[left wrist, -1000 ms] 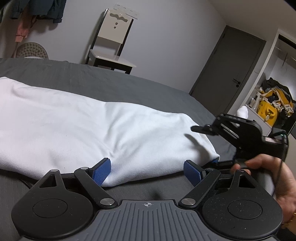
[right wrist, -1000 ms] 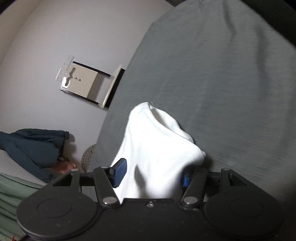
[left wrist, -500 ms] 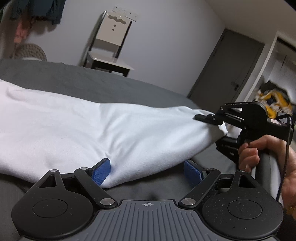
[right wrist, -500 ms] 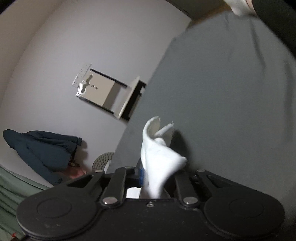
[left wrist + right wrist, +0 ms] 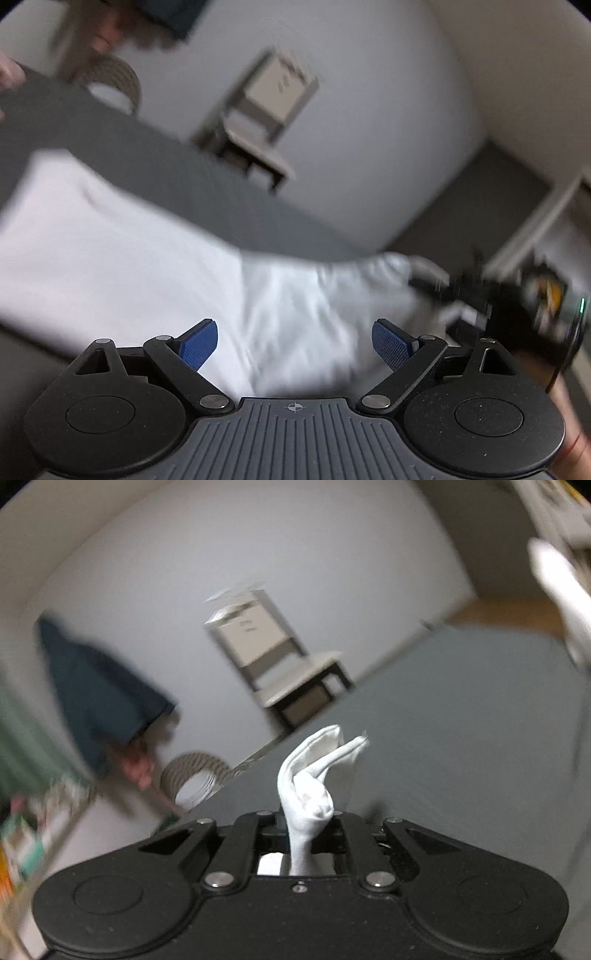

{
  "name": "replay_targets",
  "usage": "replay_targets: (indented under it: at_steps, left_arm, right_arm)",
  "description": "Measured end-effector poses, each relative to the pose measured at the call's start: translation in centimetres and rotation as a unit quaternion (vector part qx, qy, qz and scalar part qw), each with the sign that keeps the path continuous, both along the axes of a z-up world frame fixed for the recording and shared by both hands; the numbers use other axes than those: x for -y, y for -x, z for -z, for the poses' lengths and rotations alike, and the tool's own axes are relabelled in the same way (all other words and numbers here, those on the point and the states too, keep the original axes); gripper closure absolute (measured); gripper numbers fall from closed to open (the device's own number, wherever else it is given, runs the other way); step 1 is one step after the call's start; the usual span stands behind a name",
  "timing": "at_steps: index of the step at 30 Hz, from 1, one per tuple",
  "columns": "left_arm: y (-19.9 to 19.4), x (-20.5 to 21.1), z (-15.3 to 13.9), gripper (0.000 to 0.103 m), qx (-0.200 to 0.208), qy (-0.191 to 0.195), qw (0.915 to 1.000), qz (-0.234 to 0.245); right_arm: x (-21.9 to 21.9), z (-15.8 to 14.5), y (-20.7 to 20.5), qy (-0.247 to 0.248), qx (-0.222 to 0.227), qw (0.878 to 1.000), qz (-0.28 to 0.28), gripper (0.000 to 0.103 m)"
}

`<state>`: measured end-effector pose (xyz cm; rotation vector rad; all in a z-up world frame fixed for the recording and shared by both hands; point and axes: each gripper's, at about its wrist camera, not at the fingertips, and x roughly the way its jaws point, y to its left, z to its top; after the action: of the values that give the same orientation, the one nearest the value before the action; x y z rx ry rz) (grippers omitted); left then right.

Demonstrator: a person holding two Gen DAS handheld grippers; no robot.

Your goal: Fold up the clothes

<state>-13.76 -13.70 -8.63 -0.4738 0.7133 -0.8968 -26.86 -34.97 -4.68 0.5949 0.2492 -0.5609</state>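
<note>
A white garment (image 5: 147, 266) lies across the dark grey bed (image 5: 110, 147). In the left wrist view my left gripper (image 5: 295, 343) is open, its blue pads (image 5: 199, 343) apart, with the near edge of the cloth between them. The right gripper (image 5: 472, 295) appears blurred at the right, holding the garment's right corner lifted off the bed. In the right wrist view my right gripper (image 5: 306, 823) is shut on a bunched corner of the white garment (image 5: 314, 775), which sticks up between the fingers.
A white chair (image 5: 273, 657) stands against the far wall beyond the bed (image 5: 461, 738). A dark blue jacket (image 5: 96, 686) hangs at the left, with a round woven basket (image 5: 192, 775) below it. A doorway and shelves are at the right of the left wrist view.
The right gripper closed on the garment's corner and lifted it off the bed. Both cameras have tilted and blurred with fast motion; the left gripper stays open at the cloth's edge.
</note>
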Motion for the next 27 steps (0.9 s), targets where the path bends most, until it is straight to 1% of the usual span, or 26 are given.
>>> replay_targets:
  at_steps: [2, 4, 6, 8, 10, 11, 12, 13, 14, 16, 19, 23, 25, 27]
  left_arm:
    - [-2.0, -2.5, -1.7, 0.012, 0.011, 0.009, 0.9996, -0.023]
    - [-4.6, -4.8, -2.8, 0.012, 0.011, 0.004, 0.9989, -0.045]
    - [-7.2, -7.0, -3.3, 0.012, -0.004, 0.008, 0.9977, -0.067]
    - [-9.1, -9.0, -3.1, 0.012, -0.034, 0.029, 0.9954, -0.085]
    - [-10.6, -10.5, -2.3, 0.012, -0.079, 0.059, 0.9923, -0.075]
    - [-11.2, -11.0, -1.7, 0.012, -0.103, 0.081, 0.9890, -0.069]
    - [-11.6, -11.7, -1.2, 0.012, -0.126, 0.105, 0.9839, -0.070]
    - [-11.9, -12.2, -0.9, 0.012, -0.141, 0.123, 0.9795, -0.075]
    - [-12.0, -12.7, -0.7, 0.012, -0.147, 0.134, 0.9766, -0.083]
    - [-12.2, -13.4, -0.6, 0.012, -0.142, 0.142, 0.9746, -0.099]
    - [-12.4, -14.4, -0.6, 0.012, -0.130, 0.148, 0.9727, -0.123]
    - [-12.9, -15.3, -0.2, 0.012, -0.126, 0.146, 0.9733, -0.124]
    - [-13.0, -15.4, 0.2, 0.012, -0.128, 0.142, 0.9731, -0.128]
    - [-13.1, -15.1, 0.4, 0.012, -0.136, 0.147, 0.9706, -0.134]
  right_arm:
    - [-2.5, -1.4, -1.9, 0.053, -0.022, 0.998, -0.038, 0.096]
    - [-5.2, -2.4, -3.9, 0.107, -0.044, 0.991, -0.071, 0.096]
    - [-7.9, -3.2, -5.8, 0.150, -0.061, 0.981, -0.105, 0.096]
    - [-10.4, -3.4, -7.5, 0.182, -0.072, 0.972, -0.130, 0.097]
    - [-12.5, -3.3, -9.3, 0.198, -0.081, 0.965, -0.153, 0.097]
    - [-13.6, -3.1, -10.3, 0.204, -0.087, 0.960, -0.168, 0.097]
    - [-14.8, -3.0, -11.1, 0.212, -0.093, 0.956, -0.180, 0.097]
    - [-15.9, -2.9, -12.0, 0.221, -0.098, 0.952, -0.188, 0.097]
    - [-16.9, -2.6, -13.1, 0.229, -0.107, 0.947, -0.199, 0.097]
    - [-18.9, -1.7, -15.0, 0.243, -0.126, 0.936, -0.220, 0.097]
    - [-22.3, 0.8, -17.2, 0.267, -0.169, 0.913, -0.257, 0.097]
    - [-25.5, 4.5, -19.4, 0.295, -0.222, 0.883, -0.290, 0.097]
    - [-26.2, 5.4, -19.8, 0.298, -0.231, 0.879, -0.292, 0.097]
    - [-26.1, 5.6, -19.3, 0.297, -0.216, 0.887, -0.280, 0.097]
